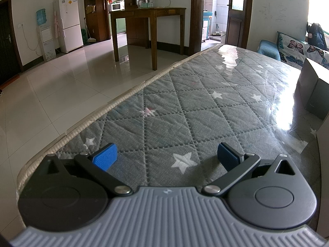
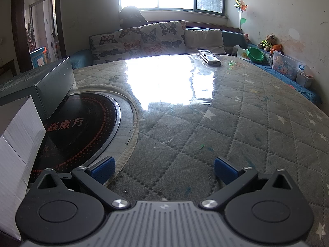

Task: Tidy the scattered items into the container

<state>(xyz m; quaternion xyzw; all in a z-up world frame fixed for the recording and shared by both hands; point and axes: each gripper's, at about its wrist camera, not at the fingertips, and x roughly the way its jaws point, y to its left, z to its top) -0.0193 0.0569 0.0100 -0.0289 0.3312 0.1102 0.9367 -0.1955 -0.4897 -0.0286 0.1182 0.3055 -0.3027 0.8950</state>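
Observation:
My left gripper [image 1: 167,157] is open over the grey quilted star-pattern table cover [image 1: 185,111], nothing between its blue pads. My right gripper [image 2: 164,169] is also open and empty, low over the same cover [image 2: 226,123]. A dark grey box [image 2: 41,86] and a white corrugated box [image 2: 14,144] stand at the left of the right wrist view; the dark box [image 1: 314,90] shows again at the right edge of the left wrist view. Two remote controls [image 2: 209,58] lie at the far side of the table. No container interior is visible.
A round black induction hob [image 2: 82,123] is set into the table beside the boxes. Glare covers the table's middle. A sofa with butterfly cushions [image 2: 144,39] lies beyond. The table's left edge [image 1: 115,103] drops to a tiled floor with a wooden table [image 1: 148,12].

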